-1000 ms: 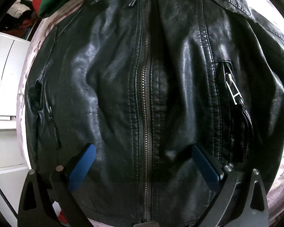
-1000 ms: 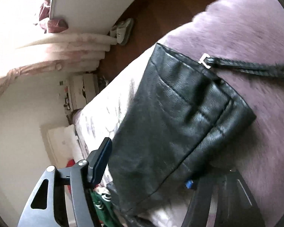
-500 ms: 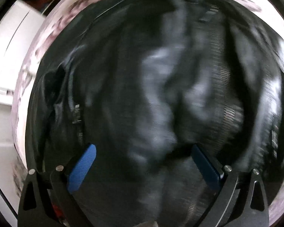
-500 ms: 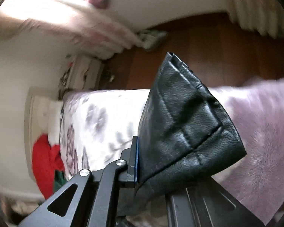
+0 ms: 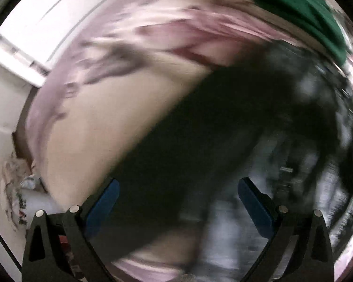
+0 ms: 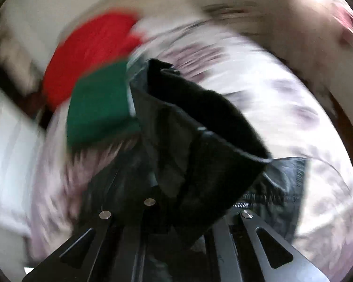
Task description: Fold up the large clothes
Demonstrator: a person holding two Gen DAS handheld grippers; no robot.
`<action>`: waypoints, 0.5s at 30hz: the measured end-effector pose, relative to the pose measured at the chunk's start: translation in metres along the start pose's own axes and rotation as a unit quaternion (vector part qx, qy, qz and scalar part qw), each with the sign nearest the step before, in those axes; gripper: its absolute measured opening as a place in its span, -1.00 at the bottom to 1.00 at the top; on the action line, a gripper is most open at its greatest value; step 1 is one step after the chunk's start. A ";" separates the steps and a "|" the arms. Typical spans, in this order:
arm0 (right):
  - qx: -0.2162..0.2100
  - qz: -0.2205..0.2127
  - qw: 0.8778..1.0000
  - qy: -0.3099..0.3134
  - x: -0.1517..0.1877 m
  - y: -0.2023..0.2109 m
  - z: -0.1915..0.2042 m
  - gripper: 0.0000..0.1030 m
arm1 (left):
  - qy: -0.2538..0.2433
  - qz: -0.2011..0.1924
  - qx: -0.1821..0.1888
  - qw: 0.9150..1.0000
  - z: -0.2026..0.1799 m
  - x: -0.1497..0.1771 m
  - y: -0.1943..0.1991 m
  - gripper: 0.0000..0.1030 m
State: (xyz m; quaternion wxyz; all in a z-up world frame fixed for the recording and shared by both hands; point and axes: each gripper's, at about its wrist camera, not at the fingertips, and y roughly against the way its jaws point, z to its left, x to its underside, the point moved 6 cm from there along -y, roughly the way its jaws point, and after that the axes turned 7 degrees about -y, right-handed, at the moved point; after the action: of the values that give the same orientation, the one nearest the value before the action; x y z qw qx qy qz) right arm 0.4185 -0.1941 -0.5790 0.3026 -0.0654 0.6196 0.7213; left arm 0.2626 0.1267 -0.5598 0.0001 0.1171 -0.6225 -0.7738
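A black leather jacket (image 5: 258, 141) lies on the bed and fills the lower right of the blurred left wrist view. My left gripper (image 5: 178, 202) is open above it, its blue pads (image 5: 103, 202) wide apart and empty. My right gripper (image 6: 176, 211) is shut on the jacket's sleeve cuff (image 6: 200, 141), which stands up from between the jaws and hides the pads. The jacket's zipper (image 6: 266, 198) shows below the cuff.
A floral lilac bedspread (image 6: 282, 89) covers the bed, with its bare part (image 5: 106, 117) left of the jacket. A green garment (image 6: 98, 108) and a red one (image 6: 91, 54) lie at the bed's far end. White furniture (image 5: 47, 16) stands beside the bed.
My right gripper has closed on the sleeve cuff and swung it over toward the jacket body. My left gripper has swept toward the jacket's left edge, staying open.
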 end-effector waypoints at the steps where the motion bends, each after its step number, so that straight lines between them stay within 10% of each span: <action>1: 0.007 0.018 0.999 0.043 0.015 -0.025 0.036 -0.89 | 0.013 0.001 -0.008 1.000 0.025 0.001 -0.003 1.00; 6: 0.062 0.112 0.973 0.194 0.115 -0.126 0.152 -0.88 | 0.063 0.030 -0.017 0.997 0.120 0.036 -0.025 1.00; 10: 0.060 0.165 0.970 0.165 0.147 -0.135 0.166 -0.60 | 0.115 0.067 0.033 0.991 0.179 0.086 -0.045 1.00; 15: -0.072 0.225 0.972 -0.009 0.158 -0.086 0.141 0.50 | 0.160 0.099 0.135 0.973 0.214 0.138 -0.076 1.00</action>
State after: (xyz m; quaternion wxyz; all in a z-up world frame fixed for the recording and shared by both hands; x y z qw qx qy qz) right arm 0.3749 -0.0021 -0.6951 0.1323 0.0609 0.5616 0.8145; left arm 0.1003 0.3297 -0.6154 0.1607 0.1761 -0.7214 -0.6501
